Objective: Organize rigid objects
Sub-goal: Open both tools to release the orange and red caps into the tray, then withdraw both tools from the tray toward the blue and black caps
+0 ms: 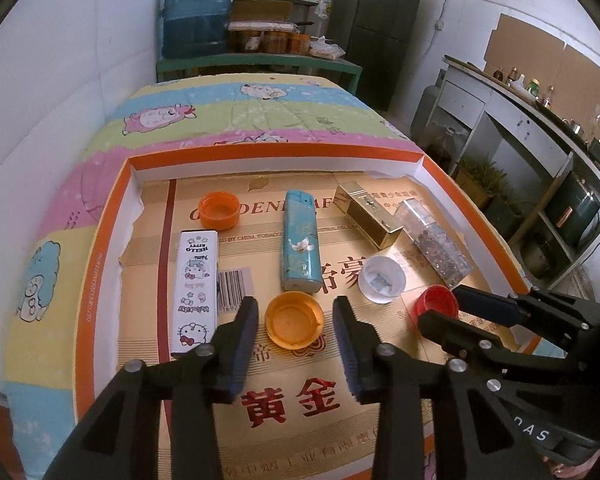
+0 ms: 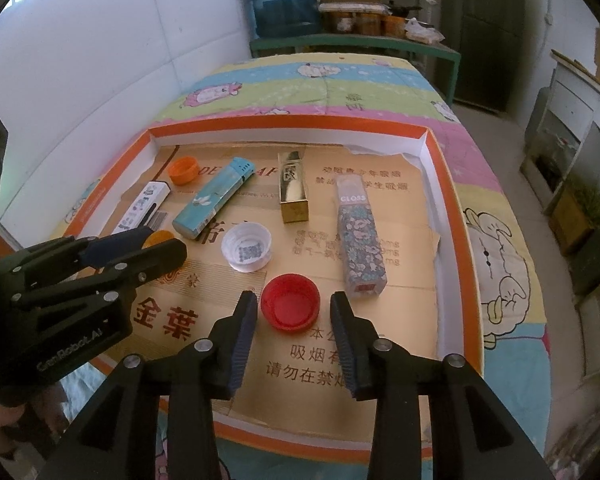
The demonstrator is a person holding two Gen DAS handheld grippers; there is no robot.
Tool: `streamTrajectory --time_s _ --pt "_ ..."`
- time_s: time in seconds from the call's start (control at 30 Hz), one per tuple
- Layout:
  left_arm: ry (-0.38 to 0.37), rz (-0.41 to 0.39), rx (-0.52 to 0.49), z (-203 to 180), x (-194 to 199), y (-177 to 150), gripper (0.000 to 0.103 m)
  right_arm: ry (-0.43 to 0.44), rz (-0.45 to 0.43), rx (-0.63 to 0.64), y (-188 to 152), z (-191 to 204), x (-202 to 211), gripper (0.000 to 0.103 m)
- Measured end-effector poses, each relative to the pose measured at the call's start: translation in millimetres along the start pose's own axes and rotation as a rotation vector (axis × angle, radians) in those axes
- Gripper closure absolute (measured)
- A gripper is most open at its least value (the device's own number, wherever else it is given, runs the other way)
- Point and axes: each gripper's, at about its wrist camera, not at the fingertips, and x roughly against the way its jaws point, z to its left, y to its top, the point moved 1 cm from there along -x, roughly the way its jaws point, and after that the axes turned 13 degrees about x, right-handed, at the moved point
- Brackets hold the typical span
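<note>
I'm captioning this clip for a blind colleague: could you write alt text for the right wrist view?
The open right gripper brackets a red cap lying open side up in an orange-rimmed tray. Beyond it lie a clear cap, a floral box, a gold box and a teal box; the left gripper sits at left.

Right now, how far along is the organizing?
Nothing looks sorted yet. The left tongs are open around the yellow cap, the right tongs open around the red cap; neither is gripped. The orange cap, clear cap and four boxes lie loose in the tray.
</note>
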Motion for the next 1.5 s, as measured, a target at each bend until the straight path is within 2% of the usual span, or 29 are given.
streamTrajectory --time_s 0.87,1.0,1.5 --pt "-0.007 -0.065 -0.026 -4.6 43.9 -7.6 0.062 -0.020 -0.041 0.001 -3.3 11.5 37.9 0.064" --pt "-0.011 -0.073 -0.028 -4.2 53.1 -11.0 0.054 -0.023 -0.053 0.006 -4.3 16.7 46.6 0.064" --pt "-0.017 -0.121 -0.019 1.9 94.7 -26.5 0.054 -0.041 -0.097 0.034 -12.9 40.8 85.1 0.064"
